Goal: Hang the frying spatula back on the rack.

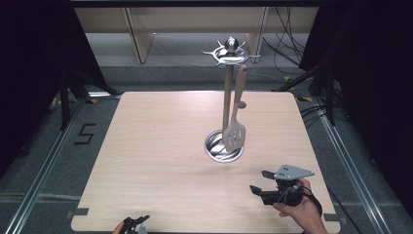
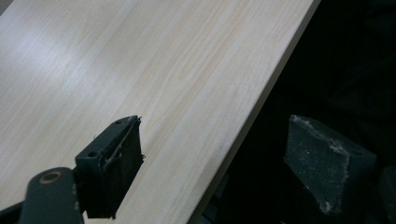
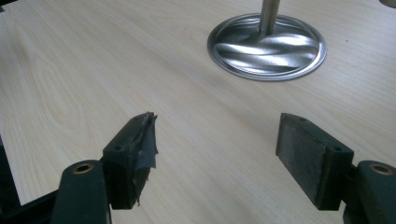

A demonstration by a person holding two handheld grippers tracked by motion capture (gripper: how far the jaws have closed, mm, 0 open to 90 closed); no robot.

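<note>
A metal utensil stand (image 1: 227,92) rises from its round base (image 1: 216,151) on the wooden table (image 1: 156,146), right of the middle. A slotted metal spatula (image 1: 235,131) hangs from a hook on the stand's top ring (image 1: 229,54), its blade down over the base. My right gripper (image 1: 259,181) is held over the table's near right corner, open and empty, pointing left toward the base. In the right gripper view, the gripper (image 3: 215,140) has bare table between its jaws, with the base (image 3: 266,46) ahead. My left gripper (image 1: 135,223) is at the near edge, open; in its own view (image 2: 215,144) it straddles the table's edge.
The table (image 2: 140,56) stands on a grey floor with metal rails (image 1: 44,170) along both sides. Black curtains close in left and right. Cables (image 1: 287,53) lie on the floor behind the table. A person's hand (image 1: 302,212) holds the right gripper.
</note>
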